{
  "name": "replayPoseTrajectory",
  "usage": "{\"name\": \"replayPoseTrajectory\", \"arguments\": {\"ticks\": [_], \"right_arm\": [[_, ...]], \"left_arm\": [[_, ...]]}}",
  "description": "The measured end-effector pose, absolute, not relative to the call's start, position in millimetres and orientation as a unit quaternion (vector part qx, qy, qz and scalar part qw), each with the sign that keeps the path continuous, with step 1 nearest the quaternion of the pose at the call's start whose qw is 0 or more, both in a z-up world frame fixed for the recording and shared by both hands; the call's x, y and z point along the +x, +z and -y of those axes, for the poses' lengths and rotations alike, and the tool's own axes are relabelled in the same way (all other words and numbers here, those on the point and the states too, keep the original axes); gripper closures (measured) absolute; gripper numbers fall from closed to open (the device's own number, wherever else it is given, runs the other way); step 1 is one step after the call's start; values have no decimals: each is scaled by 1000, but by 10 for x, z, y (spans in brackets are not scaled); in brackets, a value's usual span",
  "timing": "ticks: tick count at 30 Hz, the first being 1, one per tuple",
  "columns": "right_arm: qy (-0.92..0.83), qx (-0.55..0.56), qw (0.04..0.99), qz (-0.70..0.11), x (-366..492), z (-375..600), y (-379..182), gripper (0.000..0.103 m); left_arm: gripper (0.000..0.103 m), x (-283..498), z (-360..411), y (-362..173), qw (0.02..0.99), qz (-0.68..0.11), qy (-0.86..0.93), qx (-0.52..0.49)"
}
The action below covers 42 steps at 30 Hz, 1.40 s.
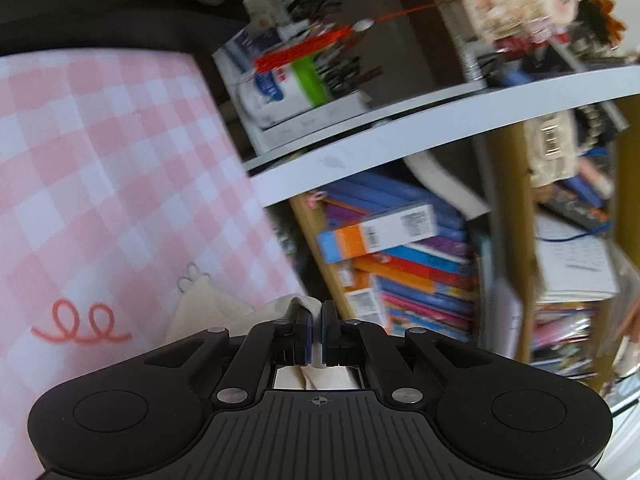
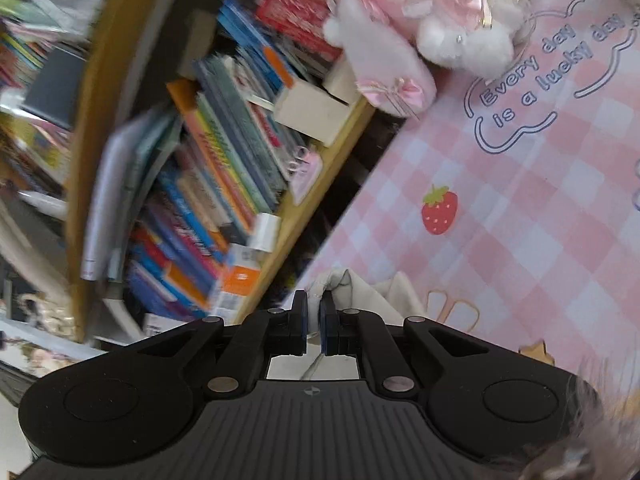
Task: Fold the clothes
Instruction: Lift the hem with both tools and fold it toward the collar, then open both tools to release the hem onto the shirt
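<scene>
- Two grippers, both clamped on one cream cloth [image 1: 208,312]: the left gripper [image 1: 316,320] has its jaws almost together with a fold of that soft, creased fabric pinched between the blue pads, and the cloth trails down under the fingers.
- Likewise the right gripper [image 2: 314,312] has its jaws nearly closed on an edge of the same cloth [image 2: 360,288], which bunches up just past the fingertips.
- That cloth lies at the edge of a table cover [image 2: 500,208], a smooth sheet of pink and white checks printed with a strawberry [image 2: 439,210] and a cloud-shaped line of lettering.
- Beside the table stands a wooden bookshelf [image 2: 86,128]; its compartments are packed with leaning books [image 2: 224,168] with bright spines, and small boxes [image 1: 376,232] lie flat on a stack.
- A fluffy white and pink plush toy [image 2: 432,20] with satin bows sits at the far end of the cover.
</scene>
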State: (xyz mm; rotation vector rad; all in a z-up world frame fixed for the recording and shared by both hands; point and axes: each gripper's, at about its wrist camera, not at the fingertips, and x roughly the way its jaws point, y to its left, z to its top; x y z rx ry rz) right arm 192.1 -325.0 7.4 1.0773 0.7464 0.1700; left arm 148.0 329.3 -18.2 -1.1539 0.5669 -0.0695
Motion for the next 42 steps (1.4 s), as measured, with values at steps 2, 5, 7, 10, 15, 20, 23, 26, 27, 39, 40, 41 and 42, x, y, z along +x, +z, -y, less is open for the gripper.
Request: {"name": "replayPoseTrajectory", "arguments": {"ticks": [2,5,7,10,15,20,23,26,27,39,40,41,42], "right_arm": [[68,487,790,-367,2040,3215,-35,97],[53,478,788,-385,2138,3203,-191,97],[47,477,785,-392,2170,3216,-273,97],[47,479,779,-403,2180,3229,-337,93],[67,464,776,-422,2232,3174,-321,81],[77,409,777,-472,2418,2982,-325,98],[81,436,760,-475,2546,2990,-367,99],[50,547,732,-404,2520,3168,-444,95],[27,599,717,-355,2444,3255,-480,94],[51,258,885,-384,2055,2581,21,42],[59,208,896,-388,1985,2415,31,40],[68,166,904,-389,1909,2272,29,37],[76,122,912,-385,1813,2098,14,35]], "left_arm": [[101,1573,-3302,-277,800,-286,-22,-528],[101,1654,-3317,-392,797,-305,-17,-522],[100,1686,-3326,-425,794,-315,-20,-519],[97,1734,-3314,-436,793,-338,-26,-506],[69,1855,-3219,-414,794,-385,-55,-468],[91,2036,-3095,-394,802,-407,-46,-434],[94,2140,-3144,-447,781,-404,-59,-472],[83,2015,-3355,-544,739,-311,-25,-597],[72,1908,-3420,-588,717,-262,-2,-646],[41,1618,-2684,68,869,-325,-11,-372],[41,1616,-2505,112,880,-340,-25,-330],[41,1608,-2298,131,891,-351,-38,-285],[41,1599,-2083,144,900,-361,-51,-239]]}}
